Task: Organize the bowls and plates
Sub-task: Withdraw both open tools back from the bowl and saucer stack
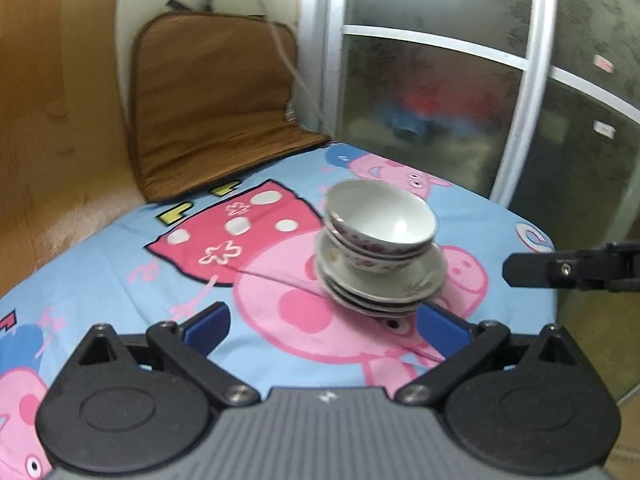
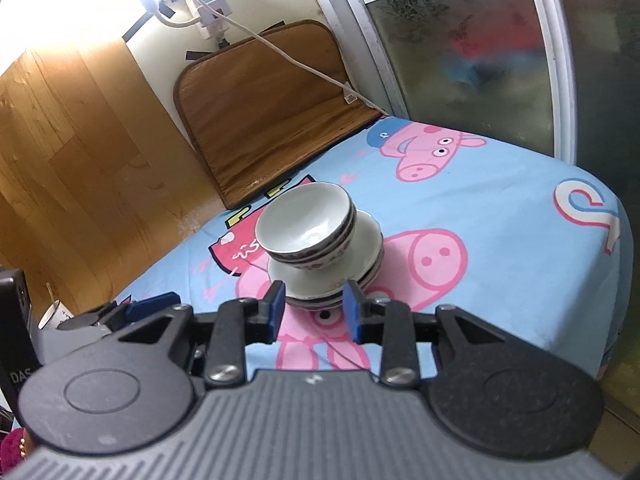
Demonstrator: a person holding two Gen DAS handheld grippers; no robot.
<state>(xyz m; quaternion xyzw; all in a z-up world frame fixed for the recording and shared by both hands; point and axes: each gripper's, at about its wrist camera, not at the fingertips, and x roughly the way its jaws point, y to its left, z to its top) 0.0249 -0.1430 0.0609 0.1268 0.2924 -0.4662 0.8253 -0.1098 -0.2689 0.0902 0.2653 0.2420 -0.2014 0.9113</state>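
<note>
Nested white bowls (image 1: 380,224) with a floral band sit on a stack of white plates (image 1: 384,288) on the blue cartoon-pig cloth (image 1: 120,264). My left gripper (image 1: 320,326) is open and empty, its blue pads wide apart just short of the stack. In the right wrist view the bowls (image 2: 308,224) rest on the plates (image 2: 332,276). My right gripper (image 2: 314,312) is open and empty, its blue pads just before the plates' near rim. The right gripper's finger also shows at the right edge of the left wrist view (image 1: 560,270).
A brown cushion (image 2: 264,104) leans on the wall behind the table. A white cable (image 2: 304,64) hangs from a power strip (image 2: 208,4). Frosted glass doors (image 1: 440,92) stand at the back right. A wooden panel (image 2: 80,152) is on the left. The table's edge (image 2: 616,280) drops off on the right.
</note>
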